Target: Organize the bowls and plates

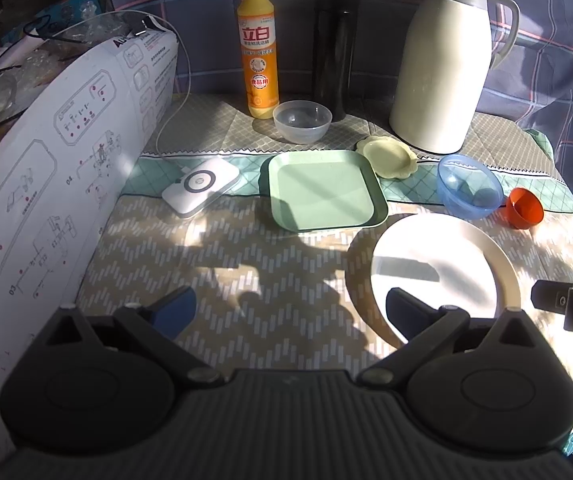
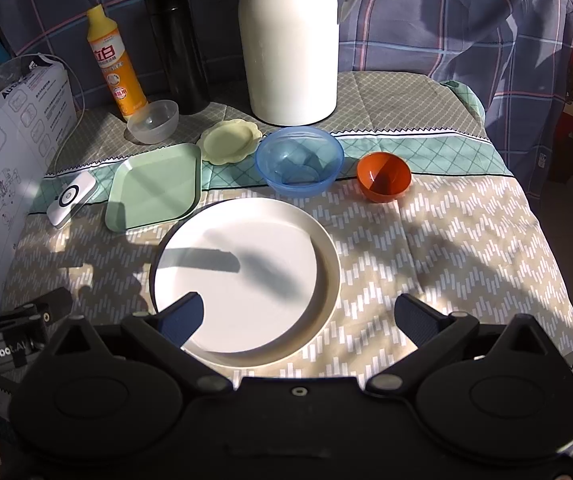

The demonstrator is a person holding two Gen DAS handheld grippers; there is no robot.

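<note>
1. Standing at the far left edge, a white instruction sheet (image 1: 66,168) curls up like a wall and bounds that side of the table (image 2: 466,248).
2. Left gripper (image 1: 290,312): jaws spread wide, holding nothing, above bare patterned cloth; its right finger overlaps the near-left rim of the round white plate (image 2: 242,276).
3. White charger puck (image 2: 71,197) with cable lies just beside the green square plate (image 2: 154,190), near the sheet.
4. Back row: yellow detergent bottle (image 2: 115,68), dark flask (image 2: 178,48), and large white thermos jug (image 2: 290,40) stand against the plaid fabric; the clear bowl (image 2: 153,120) sits in front of the bottle.
5. Pale yellow scalloped dish (image 2: 228,140) touches the green plate's far corner.
6. Blue bowl (image 2: 299,160) sits just beyond the white plate's far rim.
7. Right gripper (image 2: 298,316): jaws spread wide, empty, left finger over the plate's near-left part, right finger over open cloth.
8. Orange bowl (image 2: 383,176) stands apart to the right of the blue bowl; beyond it the cloth is bare out to the table's right edge.
</note>
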